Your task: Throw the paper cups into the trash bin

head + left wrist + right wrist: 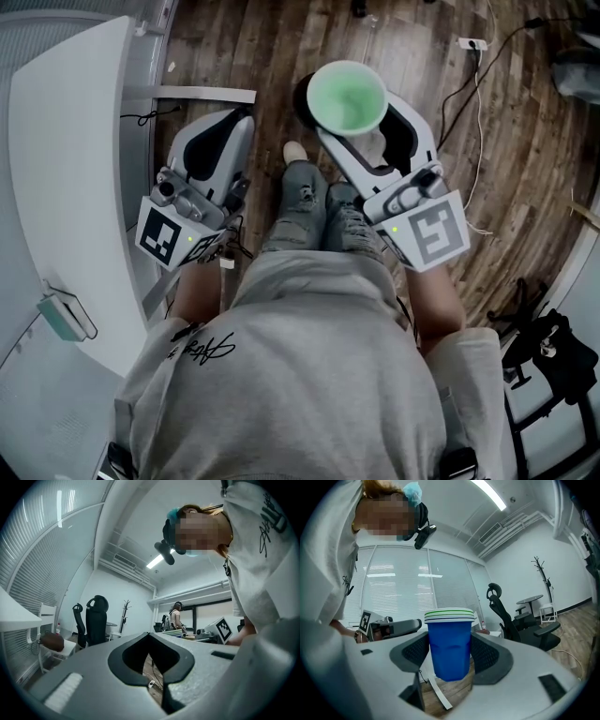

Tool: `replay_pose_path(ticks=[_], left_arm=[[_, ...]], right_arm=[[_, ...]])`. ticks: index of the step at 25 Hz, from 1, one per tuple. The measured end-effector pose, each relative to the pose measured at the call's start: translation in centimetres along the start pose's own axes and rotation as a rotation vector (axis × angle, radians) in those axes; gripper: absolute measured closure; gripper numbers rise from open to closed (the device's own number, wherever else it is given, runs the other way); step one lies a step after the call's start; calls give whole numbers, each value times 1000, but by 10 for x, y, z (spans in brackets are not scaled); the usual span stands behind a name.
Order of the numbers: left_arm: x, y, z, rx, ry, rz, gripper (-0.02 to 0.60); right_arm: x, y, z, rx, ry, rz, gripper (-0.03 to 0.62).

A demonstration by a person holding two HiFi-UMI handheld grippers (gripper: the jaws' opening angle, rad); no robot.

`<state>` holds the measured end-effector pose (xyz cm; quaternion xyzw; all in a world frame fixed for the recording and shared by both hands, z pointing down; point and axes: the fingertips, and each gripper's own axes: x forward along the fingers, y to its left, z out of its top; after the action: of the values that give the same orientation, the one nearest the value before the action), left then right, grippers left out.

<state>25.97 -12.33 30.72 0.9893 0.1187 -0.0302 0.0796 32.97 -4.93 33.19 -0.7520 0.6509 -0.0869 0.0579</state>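
My right gripper (370,131) is shut on a stack of paper cups (347,97) held upright over the wooden floor in front of the person's knees. From the head view the top cup shows a green inside. In the right gripper view the cups (449,644) are blue with white and green rims, and both black pads (487,654) press on their sides. A dark round shape (306,94) lies under the cups, mostly hidden, and I cannot tell what it is. My left gripper (242,122) hangs beside the left knee, shut and holding nothing, its tips (148,633) meeting.
A white table (66,187) runs along the left, close to the left gripper. Cables and a power strip (472,43) lie on the floor at the far right. A black bag (553,347) sits at the right. Office chairs (96,620) stand farther off.
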Motion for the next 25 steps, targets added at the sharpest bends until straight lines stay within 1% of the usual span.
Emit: replay_pose_path(ticks=[4,19,25], left_arm=[[-2,6,-17,-26,12,3,578],[-22,35,-72,-90,43,55,578],[-23,46,-94,-115,63,59,578]], right_arm=[[4,-1,-23,38,50,6,313],[31,-3,-97,60,154,46,313],[39,-11,-124,83,187,43,313]])
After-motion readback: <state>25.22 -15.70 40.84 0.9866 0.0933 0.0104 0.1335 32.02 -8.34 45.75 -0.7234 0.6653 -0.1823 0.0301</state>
